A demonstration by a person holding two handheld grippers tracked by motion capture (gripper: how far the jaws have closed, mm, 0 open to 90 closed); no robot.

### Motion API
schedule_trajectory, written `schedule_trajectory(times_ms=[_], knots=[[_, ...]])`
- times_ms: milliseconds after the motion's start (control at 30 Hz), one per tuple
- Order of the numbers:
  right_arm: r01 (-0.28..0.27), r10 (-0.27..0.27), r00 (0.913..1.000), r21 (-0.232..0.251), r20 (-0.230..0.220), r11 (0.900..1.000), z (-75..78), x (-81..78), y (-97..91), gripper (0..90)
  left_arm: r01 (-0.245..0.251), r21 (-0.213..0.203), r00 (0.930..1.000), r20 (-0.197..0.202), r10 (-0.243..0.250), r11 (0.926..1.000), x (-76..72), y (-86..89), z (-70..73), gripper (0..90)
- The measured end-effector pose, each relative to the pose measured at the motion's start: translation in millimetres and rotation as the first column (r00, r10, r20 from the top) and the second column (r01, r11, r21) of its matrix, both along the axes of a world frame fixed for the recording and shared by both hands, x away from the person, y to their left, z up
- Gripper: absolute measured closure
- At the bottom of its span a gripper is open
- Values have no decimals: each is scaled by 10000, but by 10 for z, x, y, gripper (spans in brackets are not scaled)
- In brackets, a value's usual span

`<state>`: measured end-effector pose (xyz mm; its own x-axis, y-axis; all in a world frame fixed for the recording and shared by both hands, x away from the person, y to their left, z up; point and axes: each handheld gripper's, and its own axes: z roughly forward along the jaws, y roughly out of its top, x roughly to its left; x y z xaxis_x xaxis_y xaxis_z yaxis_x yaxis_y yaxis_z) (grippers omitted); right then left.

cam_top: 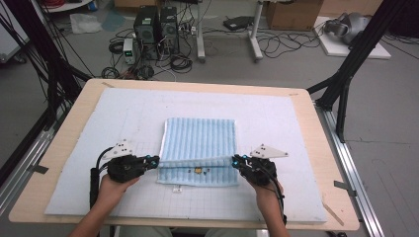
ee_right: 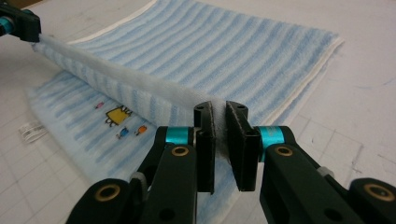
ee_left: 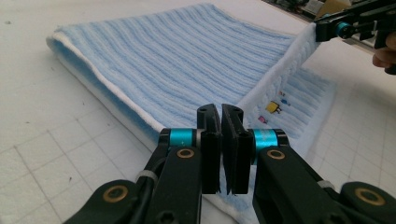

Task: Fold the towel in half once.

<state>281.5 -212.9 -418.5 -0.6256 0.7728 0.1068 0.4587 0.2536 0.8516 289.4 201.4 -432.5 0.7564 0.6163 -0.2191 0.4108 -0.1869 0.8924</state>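
Observation:
A light blue striped towel (cam_top: 199,138) lies on the white gridded mat, with small printed figures (cam_top: 197,171) on its near part. A fold of it is lifted along the near side, stretched between both grippers. My left gripper (cam_top: 155,161) is shut on the fold's left corner; in the left gripper view its jaws (ee_left: 220,116) pinch the white hem. My right gripper (cam_top: 236,161) is shut on the right corner, the towel (ee_right: 187,51) squeezed between its pads (ee_right: 205,140). The right gripper (ee_left: 343,29) also shows far off in the left gripper view.
The white foam mat (cam_top: 123,113) covers most of the wooden table (cam_top: 64,148). A small white label (cam_top: 176,188) sticks out at the towel's near edge. Computers and cables (cam_top: 155,29) sit on the floor beyond the table.

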Motion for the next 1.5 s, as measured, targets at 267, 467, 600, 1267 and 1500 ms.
schedule_trajectory(times_ms=[267, 467, 600, 1267, 1500], knots=[[-194, 192, 9998, -211, -104, 9996, -32, -100, -23, 818, 342, 153, 9992, -218, -338, 9993, -91, -24, -40, 857], [-386, 380, 9992, -408, -152, 9984, -40, -155, -30, 815, 430, 174, 9985, -337, -424, 9989, -111, 1, -63, 855], [-405, 384, 9987, -650, -341, 9971, -75, -168, -28, 732, 267, -108, 9982, -530, -272, 9996, -97, 14, -79, 723], [-406, 334, 9972, -1104, -665, 9931, -193, -66, 103, 624, -255, 721, 9969, -726, 307, 9971, 32, -174, -157, 556], [-624, 434, 9925, -1683, -1140, 9838, -270, -49, 124, 732, -19, 1725, 9946, -1020, 198, 9850, 30, -266, -189, 636]])
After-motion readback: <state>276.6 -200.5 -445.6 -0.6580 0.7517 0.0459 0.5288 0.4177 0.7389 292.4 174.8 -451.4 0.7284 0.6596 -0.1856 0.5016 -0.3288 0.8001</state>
